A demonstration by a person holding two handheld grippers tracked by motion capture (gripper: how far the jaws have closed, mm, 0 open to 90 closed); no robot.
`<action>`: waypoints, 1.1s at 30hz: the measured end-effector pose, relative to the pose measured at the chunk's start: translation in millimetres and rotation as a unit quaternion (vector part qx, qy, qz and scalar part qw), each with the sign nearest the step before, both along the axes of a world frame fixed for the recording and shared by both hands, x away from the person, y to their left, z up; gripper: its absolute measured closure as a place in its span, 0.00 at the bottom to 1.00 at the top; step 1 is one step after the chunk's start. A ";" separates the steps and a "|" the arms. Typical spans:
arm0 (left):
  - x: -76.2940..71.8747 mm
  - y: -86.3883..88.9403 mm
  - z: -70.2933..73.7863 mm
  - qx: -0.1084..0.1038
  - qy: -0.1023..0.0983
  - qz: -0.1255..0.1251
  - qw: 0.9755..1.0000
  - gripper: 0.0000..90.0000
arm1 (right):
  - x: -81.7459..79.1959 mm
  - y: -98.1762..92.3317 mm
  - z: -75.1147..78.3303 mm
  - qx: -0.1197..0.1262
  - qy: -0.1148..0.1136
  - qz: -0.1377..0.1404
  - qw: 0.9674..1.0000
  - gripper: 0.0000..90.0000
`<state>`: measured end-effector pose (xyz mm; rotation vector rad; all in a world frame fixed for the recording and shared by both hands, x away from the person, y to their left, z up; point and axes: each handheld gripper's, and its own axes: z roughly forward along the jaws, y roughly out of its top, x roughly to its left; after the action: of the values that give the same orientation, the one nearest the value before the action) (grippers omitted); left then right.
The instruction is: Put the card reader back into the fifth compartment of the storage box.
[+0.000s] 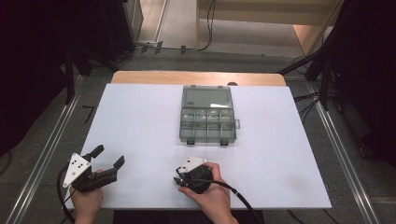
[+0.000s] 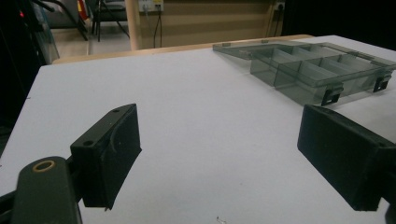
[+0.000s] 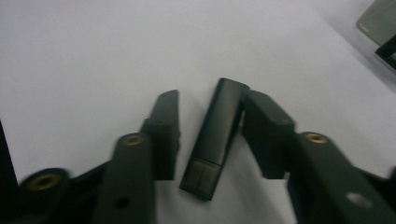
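My grippers: left gripper (image 1: 106, 157) and right gripper (image 1: 178, 179) are both black, each with a grey three-cornered plate (image 1: 76, 167), brass-ringed screw holes (image 3: 133, 139), a black trailing cable (image 1: 240, 198) and bare forearms.

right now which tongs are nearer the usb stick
Right. The right tongs straddle the usb stick on the table, one pad touching its side, the other just off it. The left tongs hover wide open, well off to the left of it.

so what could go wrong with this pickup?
1. The USB stick lies slanted between the right gripper's jaws; one pad touches it and the other stands off, so it may twist or squirt out.
2. It lies flat on the table, so the pads may scrape the surface.
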<state>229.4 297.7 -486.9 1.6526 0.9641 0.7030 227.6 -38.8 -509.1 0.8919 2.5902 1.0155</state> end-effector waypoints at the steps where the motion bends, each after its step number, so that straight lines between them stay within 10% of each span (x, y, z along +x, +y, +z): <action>1: -0.2 0.1 0.0 0.000 0.000 0.000 1.000 0.15 | 0.0 0.0 0.0 0.000 0.000 0.000 1.000 0.64; 4: 0.0 -0.1 0.0 0.000 0.000 0.000 1.000 0.15 | 2.4 -4.3 -0.1 0.006 0.004 -0.010 1.000 0.78; 33: 0.6 1.0 0.3 -0.002 0.000 0.000 1.000 0.15 | 17.9 -16.0 21.0 0.043 0.016 0.002 0.999 0.79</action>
<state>230.0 298.7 -486.5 1.6495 0.9652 0.7016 245.6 -54.8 -488.2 0.9322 2.5927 1.1303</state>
